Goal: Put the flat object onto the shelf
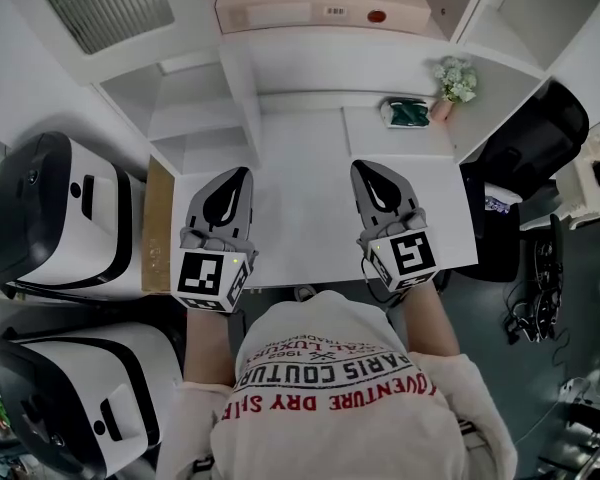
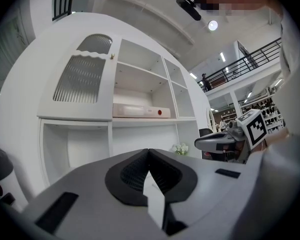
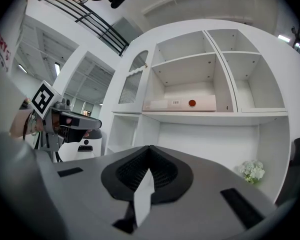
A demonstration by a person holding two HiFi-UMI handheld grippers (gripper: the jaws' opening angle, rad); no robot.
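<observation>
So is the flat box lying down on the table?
No, the flat box lies up on the shelf, under the open cubbies.

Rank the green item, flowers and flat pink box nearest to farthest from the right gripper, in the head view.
1. Green item, on the desk, ahead of the right gripper.
2. Flowers, back right corner.
3. Flat pink box, on the shelf.

Bright, even light fills the scene, leaving soft shadows on the white shelf unit (image 1: 320,63). A ceiling lamp (image 2: 213,25) glares; both gripper views bend and darken at their rims.
</observation>
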